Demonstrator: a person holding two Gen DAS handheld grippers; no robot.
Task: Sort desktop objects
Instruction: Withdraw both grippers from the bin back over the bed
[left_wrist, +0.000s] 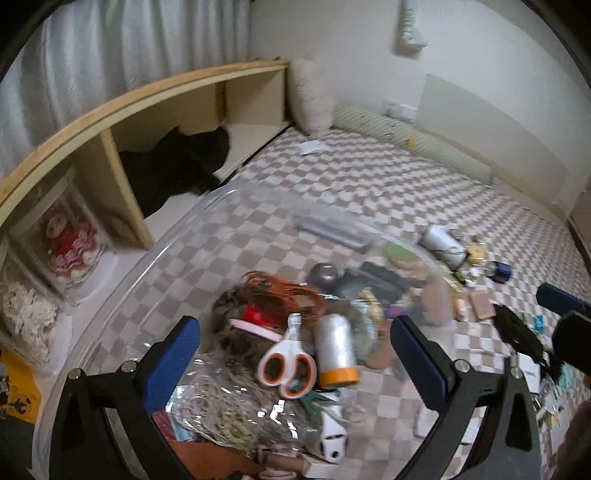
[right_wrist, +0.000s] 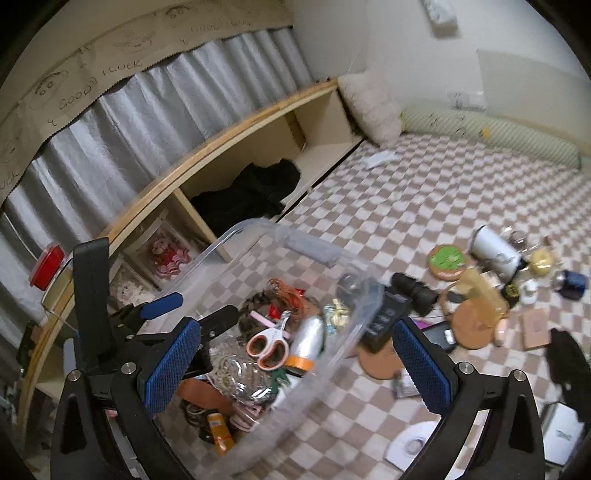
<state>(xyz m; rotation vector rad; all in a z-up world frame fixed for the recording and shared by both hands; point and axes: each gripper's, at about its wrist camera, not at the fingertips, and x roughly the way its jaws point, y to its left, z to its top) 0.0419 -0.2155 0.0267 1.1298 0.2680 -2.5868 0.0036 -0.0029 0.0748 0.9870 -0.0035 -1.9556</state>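
Note:
A clear plastic bin (left_wrist: 155, 258) (right_wrist: 236, 236) sits on a checkered blanket. It holds orange-handled scissors (left_wrist: 288, 362) (right_wrist: 267, 345), a silver bottle with an orange cap (left_wrist: 336, 350) (right_wrist: 308, 341), an orange cord (left_wrist: 284, 291) and other small items. My left gripper (left_wrist: 295, 332) (right_wrist: 192, 312) hovers open over the bin with nothing between its blue pads. My right gripper (right_wrist: 297, 332) (left_wrist: 565, 314) is open too, above the bin's right wall. Loose items lie to the right: a white cylinder (right_wrist: 495, 251), a green round lid (right_wrist: 448, 260), a cork disc (right_wrist: 472, 325) and a CD (right_wrist: 413, 443).
A low wooden shelf (right_wrist: 229, 147) runs along the left with black cloth (right_wrist: 251, 195) and boxed dolls (left_wrist: 70, 247) inside. A white pillow (right_wrist: 373, 107) and a green bolster (left_wrist: 406, 136) lie at the far end by the wall. Open blanket stretches beyond the bin.

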